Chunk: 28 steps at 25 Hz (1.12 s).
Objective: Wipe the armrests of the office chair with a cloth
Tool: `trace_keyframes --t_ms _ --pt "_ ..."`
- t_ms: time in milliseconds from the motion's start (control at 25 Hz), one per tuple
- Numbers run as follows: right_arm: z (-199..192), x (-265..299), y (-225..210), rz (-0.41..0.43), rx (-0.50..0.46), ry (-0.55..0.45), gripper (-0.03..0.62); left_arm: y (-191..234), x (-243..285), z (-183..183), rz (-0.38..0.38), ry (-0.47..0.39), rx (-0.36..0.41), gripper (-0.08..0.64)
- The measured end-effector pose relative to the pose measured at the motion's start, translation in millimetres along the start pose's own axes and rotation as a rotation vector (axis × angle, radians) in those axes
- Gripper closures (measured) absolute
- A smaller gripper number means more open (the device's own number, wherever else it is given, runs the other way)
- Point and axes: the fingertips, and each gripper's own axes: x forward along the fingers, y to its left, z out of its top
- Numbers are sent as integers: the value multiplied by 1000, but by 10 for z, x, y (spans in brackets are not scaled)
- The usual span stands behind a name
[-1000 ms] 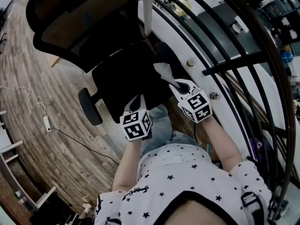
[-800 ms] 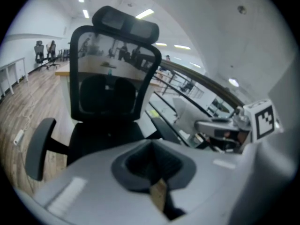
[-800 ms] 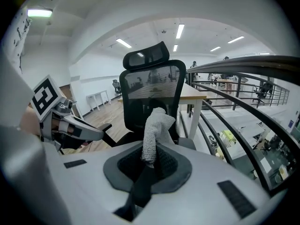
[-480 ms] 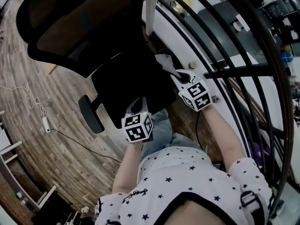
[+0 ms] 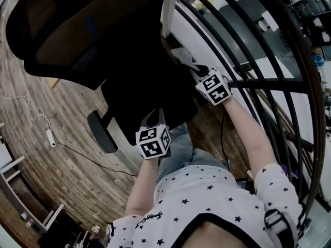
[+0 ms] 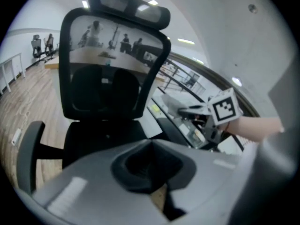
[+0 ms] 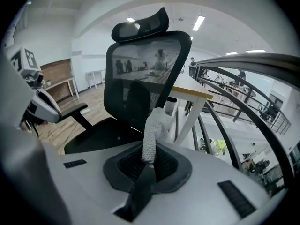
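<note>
Pale, knitted cloth stood clamped between the jaws of my right gripper, one end pinched in the dark pads and the rest rising upright and folding over at the top. From the head view that gripper was stretched forward on the person's right, with the cloth at its tip beside the right edge of the office chair. I could not tell whether the cloth touched any part of the chair there.

My left gripper was clenched on nothing, its pads meeting at the tips. It hung lower and nearer the person's body, over the front edge of the black seat, well apart from the right gripper.

Further out, the one armrest I could see plainly stuck out on the chair's left side, to the left of the left gripper and away from both grippers and the cloth. The mesh backrest rose behind the seat, with a headrest on top.

Beyond the chair stood a white-legged table. A black curved railing swept along the right side. A wooden floor lay under everything, with a power strip and its cord on it to the left.
</note>
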Motion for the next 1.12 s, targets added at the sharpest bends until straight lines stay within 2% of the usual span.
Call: trace_keyframes --t_ms 280,480,640,1120 --pt "-181 431 -281 -48 -226 134 561 99 73 -31 10 17 -11 555" --pt "-325 680 -360 -49 -321 206 561 176 80 -86 22 35 -29 555" --pt "-445 791 -382 -32 -355 254 561 218 108 -134 28 49 -36 555" --pt "-660 888 -364 34 -377 342 561 187 185 -146 19 65 -36 555"
